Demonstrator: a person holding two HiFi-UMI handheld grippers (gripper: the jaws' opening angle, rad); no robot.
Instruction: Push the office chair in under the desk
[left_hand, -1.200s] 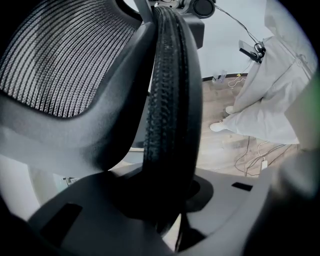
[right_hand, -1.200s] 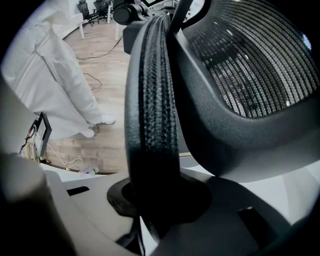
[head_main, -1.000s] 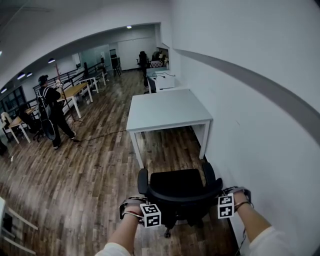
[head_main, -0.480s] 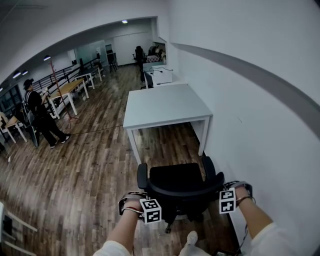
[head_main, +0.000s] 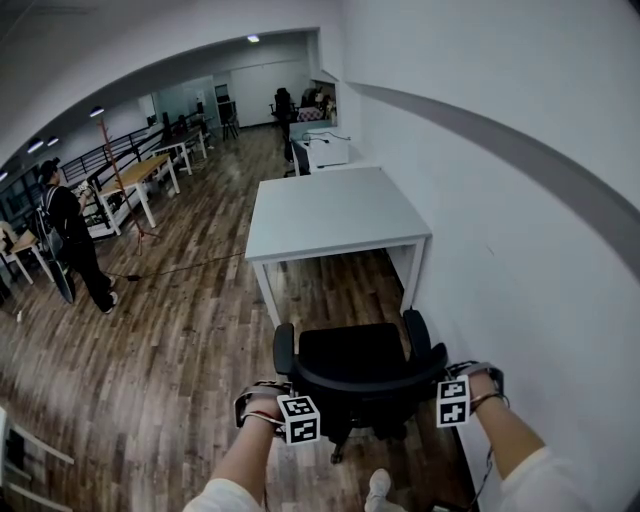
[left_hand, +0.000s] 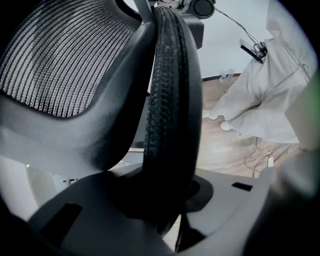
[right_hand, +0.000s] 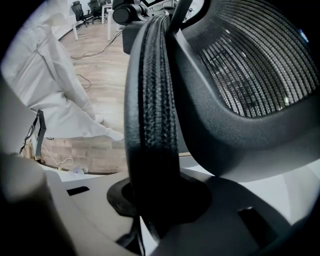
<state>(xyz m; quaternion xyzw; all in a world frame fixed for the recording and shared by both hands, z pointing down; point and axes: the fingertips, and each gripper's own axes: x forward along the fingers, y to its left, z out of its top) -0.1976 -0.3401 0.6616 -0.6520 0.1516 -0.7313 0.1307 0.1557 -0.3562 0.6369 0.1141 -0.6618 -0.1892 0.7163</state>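
Note:
The black mesh office chair (head_main: 350, 362) stands on the wood floor just short of the white desk (head_main: 335, 215), its seat facing the desk's open front. My left gripper (head_main: 287, 393) is shut on the left edge of the backrest (left_hand: 170, 110), and the ribbed black rim runs down between the jaws of this left gripper (left_hand: 167, 220). My right gripper (head_main: 447, 384) is shut on the right edge of the backrest (right_hand: 152, 110), with the rim pinched between the jaws of this right gripper (right_hand: 155, 220). Both armrests point toward the desk.
A white wall (head_main: 500, 200) runs close along the chair's and desk's right side. A person (head_main: 65, 235) stands far left on the floor. More desks (head_main: 140, 180) line the back left, and another desk with a chair (head_main: 320, 150) sits behind the white one. My shoe (head_main: 378, 488) shows below.
The chair and both grippers have moved forward toward the desk. The person at the left has walked further left. My shoe has come into view at the bottom.

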